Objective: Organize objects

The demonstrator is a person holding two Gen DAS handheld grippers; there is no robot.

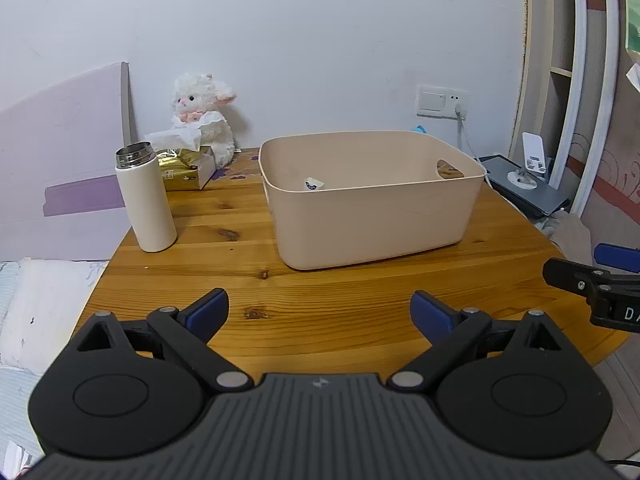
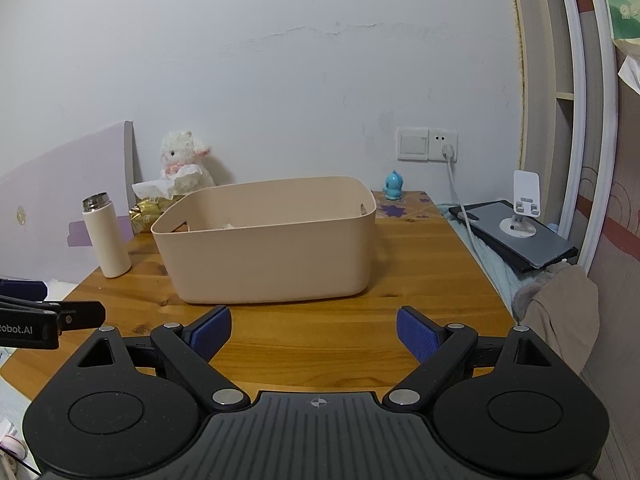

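Left claw (image 1: pixel 319 312) and right claw (image 2: pixel 314 332) both spread wide, empty, above the worktop (image 1: pixel 360 292). One beige bin (image 1: pixel 372 200) mid-worktop, one white flask (image 1: pixel 146 200), one plush lamb (image 1: pixel 204 120).

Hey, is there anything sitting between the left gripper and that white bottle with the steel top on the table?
Nothing visible does. The left gripper hangs open over bare wooden table, and the white bottle stands upright ahead and to its left with only tabletop between. The beige bin sits off to the bottle's right, clear of that line.
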